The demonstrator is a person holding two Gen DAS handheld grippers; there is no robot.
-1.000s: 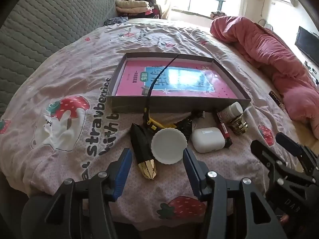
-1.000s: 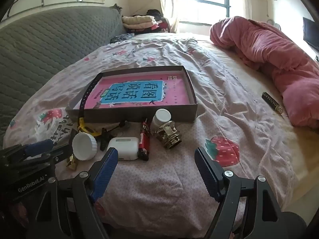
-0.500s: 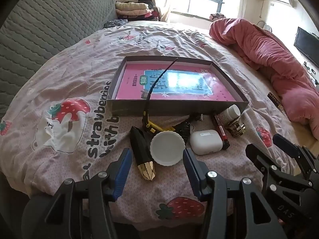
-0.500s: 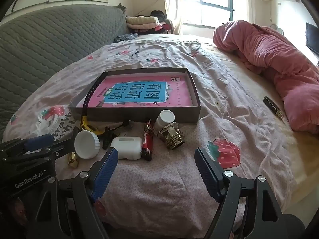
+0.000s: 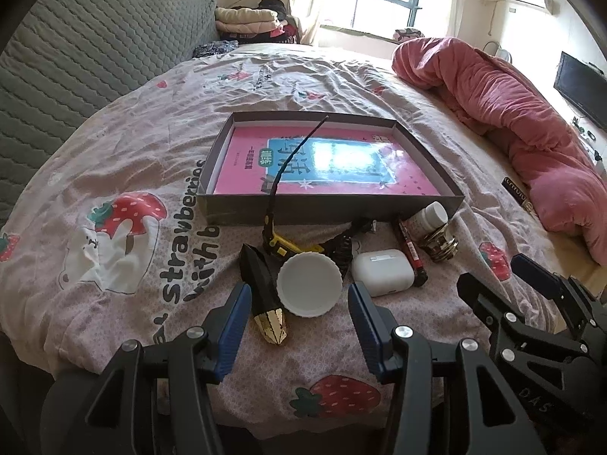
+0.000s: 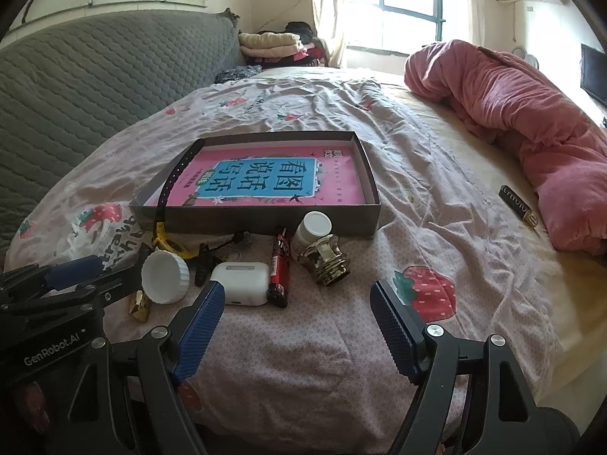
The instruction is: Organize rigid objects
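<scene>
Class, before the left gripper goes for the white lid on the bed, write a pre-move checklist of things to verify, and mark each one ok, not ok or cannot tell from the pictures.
1. Left gripper open and empty: ok.
2. White lid lies in line between its fingers: ok.
3. Lid free of neighbours: not ok; the black and gold pointed object lies against its left side.
4. Right gripper open and out of the way: ok, it faces bare sheet to the right of the white earbud case.
5. Box has room: ok, only a pink book and a black strap draped over its front wall.
6. Whether the lid hides anything beneath: cannot tell.
</scene>
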